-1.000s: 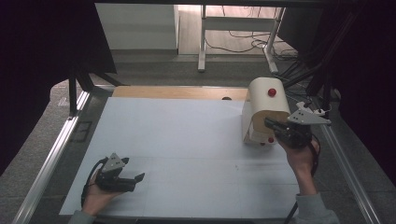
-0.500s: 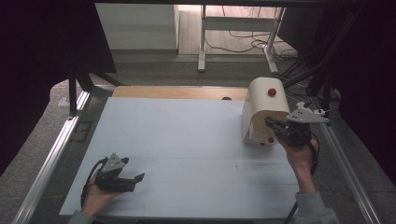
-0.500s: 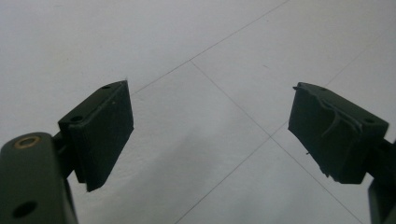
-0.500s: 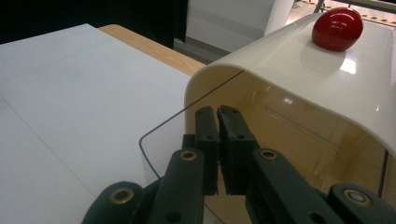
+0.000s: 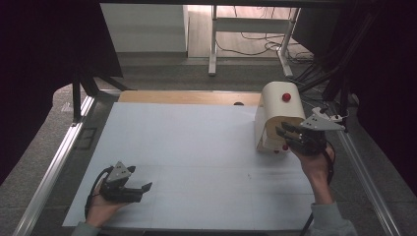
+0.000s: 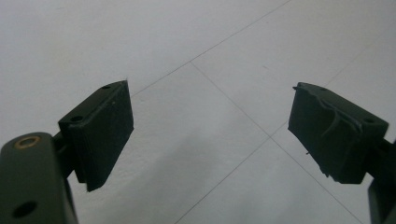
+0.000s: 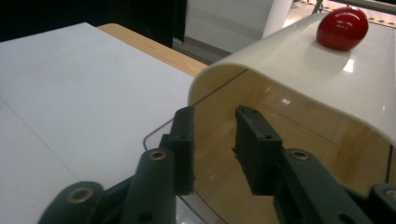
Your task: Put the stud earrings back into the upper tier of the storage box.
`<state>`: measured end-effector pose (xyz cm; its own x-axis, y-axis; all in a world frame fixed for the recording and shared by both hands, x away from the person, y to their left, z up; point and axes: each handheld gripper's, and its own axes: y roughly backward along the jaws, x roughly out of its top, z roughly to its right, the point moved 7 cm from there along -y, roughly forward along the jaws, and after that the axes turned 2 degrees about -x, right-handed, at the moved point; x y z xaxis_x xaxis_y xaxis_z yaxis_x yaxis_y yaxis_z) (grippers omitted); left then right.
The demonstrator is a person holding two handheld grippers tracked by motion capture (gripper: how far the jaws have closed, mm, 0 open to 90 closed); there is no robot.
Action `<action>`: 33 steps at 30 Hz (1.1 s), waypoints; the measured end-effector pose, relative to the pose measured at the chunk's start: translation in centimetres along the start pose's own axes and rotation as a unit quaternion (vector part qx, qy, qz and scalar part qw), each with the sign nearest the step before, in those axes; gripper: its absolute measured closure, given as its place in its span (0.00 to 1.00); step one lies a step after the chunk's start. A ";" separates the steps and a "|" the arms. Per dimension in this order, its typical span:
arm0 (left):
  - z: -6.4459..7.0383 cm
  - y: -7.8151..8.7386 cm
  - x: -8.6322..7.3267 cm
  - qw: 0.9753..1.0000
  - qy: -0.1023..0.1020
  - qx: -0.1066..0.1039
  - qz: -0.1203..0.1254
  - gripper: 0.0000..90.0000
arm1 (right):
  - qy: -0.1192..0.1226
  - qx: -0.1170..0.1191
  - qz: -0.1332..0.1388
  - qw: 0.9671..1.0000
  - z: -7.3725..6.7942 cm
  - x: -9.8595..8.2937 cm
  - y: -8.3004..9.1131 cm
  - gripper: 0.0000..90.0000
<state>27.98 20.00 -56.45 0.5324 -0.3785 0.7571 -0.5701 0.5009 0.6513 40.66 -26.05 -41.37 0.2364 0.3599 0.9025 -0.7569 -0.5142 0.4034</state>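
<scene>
A cream box with a rounded top (image 5: 273, 109) stands at the right of the white table (image 5: 196, 142); it has a red knob (image 5: 286, 97) on top and a small red knob (image 5: 284, 147) low at its front. My right gripper (image 5: 282, 133) is held at the box's front opening. In the right gripper view its jaws (image 7: 215, 140) stand slightly apart, right in front of the clear front panel (image 7: 299, 140) and under the cream rim, the red knob (image 7: 342, 28) above. My left gripper (image 5: 145, 188) rests low on the table at the near left, open with nothing between its pads (image 6: 100, 130).
A wooden strip (image 5: 187, 97) runs along the table's far edge. Metal rails (image 5: 59, 162) border both sides. A table frame and cables (image 5: 255, 44) lie on the floor beyond. Bare white surface stretches between the two grippers.
</scene>
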 end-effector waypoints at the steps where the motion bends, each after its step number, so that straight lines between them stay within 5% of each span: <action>1: 0.0 0.0 0.0 1.000 0.000 0.000 0.000 0.15 | -0.002 0.002 0.004 1.000 -0.1 0.1 0.1 0.70; 20: 0.0 0.1 0.0 1.000 0.000 0.000 0.002 0.15 | 0.000 0.078 0.017 0.997 -4.1 0.3 0.8 0.58; 33: 0.0 0.0 0.0 1.000 0.002 -0.002 0.000 0.15 | 0.009 0.111 -0.008 0.994 -6.4 -1.0 0.7 0.56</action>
<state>27.95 19.99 -56.48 0.5349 -0.3758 0.7567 -0.5679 0.5032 0.6513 36.01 -21.77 -42.95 0.2345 0.3824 0.8937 -0.5992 -0.6670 0.4427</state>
